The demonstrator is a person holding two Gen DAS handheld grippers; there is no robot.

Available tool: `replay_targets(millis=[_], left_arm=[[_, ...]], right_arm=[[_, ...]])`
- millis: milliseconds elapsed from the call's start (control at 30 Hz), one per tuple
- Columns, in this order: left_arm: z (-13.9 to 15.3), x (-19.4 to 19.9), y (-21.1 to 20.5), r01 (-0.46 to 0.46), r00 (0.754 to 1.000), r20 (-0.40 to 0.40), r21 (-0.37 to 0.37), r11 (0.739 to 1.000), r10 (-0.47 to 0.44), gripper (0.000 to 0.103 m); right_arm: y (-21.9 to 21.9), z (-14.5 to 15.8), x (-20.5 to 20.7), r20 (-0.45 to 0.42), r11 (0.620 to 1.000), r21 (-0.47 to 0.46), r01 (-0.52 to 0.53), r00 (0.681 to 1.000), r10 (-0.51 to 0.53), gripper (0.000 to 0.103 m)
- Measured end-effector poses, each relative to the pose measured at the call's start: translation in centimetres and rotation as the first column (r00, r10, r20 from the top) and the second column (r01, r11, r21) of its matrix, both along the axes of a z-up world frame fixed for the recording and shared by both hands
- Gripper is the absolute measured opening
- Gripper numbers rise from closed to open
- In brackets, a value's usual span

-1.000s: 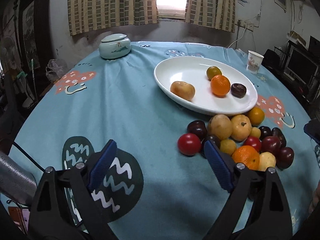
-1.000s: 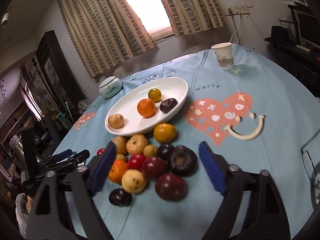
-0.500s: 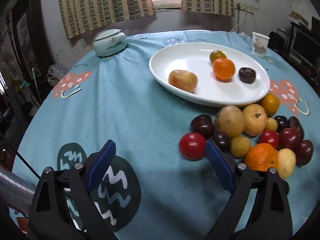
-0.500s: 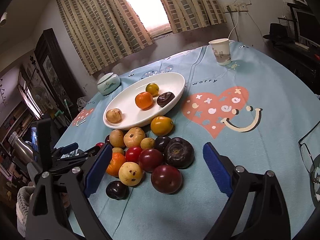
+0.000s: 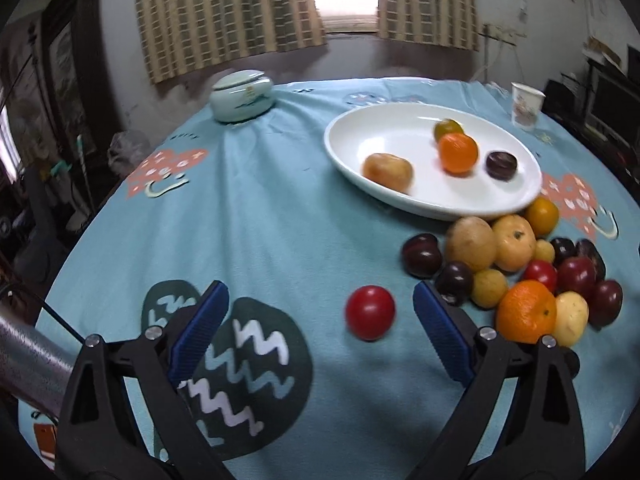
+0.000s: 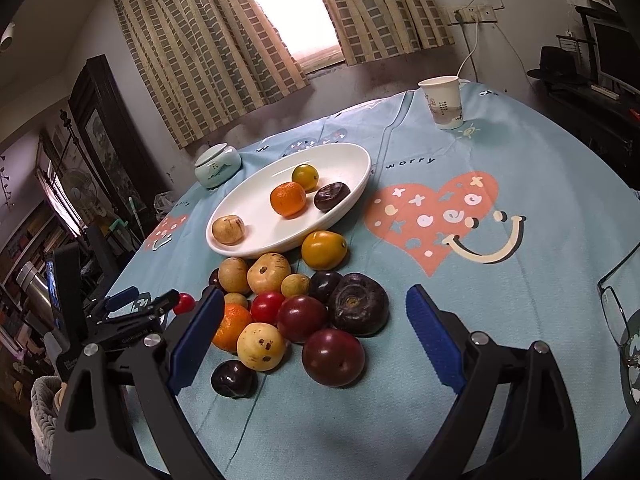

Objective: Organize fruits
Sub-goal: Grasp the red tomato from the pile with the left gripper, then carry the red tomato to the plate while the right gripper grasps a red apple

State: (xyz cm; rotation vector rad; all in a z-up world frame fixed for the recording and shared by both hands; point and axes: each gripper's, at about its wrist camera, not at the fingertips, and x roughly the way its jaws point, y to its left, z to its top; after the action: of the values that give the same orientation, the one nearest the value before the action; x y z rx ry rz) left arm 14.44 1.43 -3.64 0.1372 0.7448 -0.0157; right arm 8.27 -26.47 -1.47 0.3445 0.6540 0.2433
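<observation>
Each handheld unit is a black plastic frame of open triangular struts. The left gripper [image 5: 320, 320] carries two long blue ribbed pads [image 5: 199, 328], each on a black arm fixed with silver round-head screws [image 5: 91, 339]. A brushed metal tube [image 5: 24, 356] and a thin black cable lie at its left edge. The right gripper [image 6: 316, 334] has the same build: blue ridged pads [image 6: 434, 338], black arms, silver screws [image 6: 478, 337]. Seen from the right wrist, the left unit's side bears small pale lettering, too small to read.

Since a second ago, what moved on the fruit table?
The left tongs swung toward the red tomato, which now sits between their open fingers, ungrasped. The right tongs drew slightly nearer the fruit pile, still open. The white plate and its four fruits stayed put.
</observation>
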Motion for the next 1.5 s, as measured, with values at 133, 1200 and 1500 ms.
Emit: replay_targets(millis=[133, 1200, 1500], left_arm=[[-0.9, 0.6, -0.5, 0.030, 0.998, -0.047, -0.007, 1.000, -0.031, 0.085], [-1.1, 1.1, 0.5, 0.052, 0.994, -0.089, -0.111, 0.992, -0.062, 0.029], [-0.1, 0.3, 0.1, 0.058, 0.997, -0.041, -0.097, 0.994, -0.062, 0.029]], right_arm=[[0.1, 0.0, -0.1, -0.001, 1.000, -0.003, -0.003, 1.000, 0.003, 0.092], [1.8, -4.2, 1.6, -0.264, 0.992, -0.067, -0.103, 0.961, 0.082, 0.052], [1.1, -3.2, 0.9, -0.193, 0.994, 0.003, -0.105, 0.976, 0.104, 0.039]])
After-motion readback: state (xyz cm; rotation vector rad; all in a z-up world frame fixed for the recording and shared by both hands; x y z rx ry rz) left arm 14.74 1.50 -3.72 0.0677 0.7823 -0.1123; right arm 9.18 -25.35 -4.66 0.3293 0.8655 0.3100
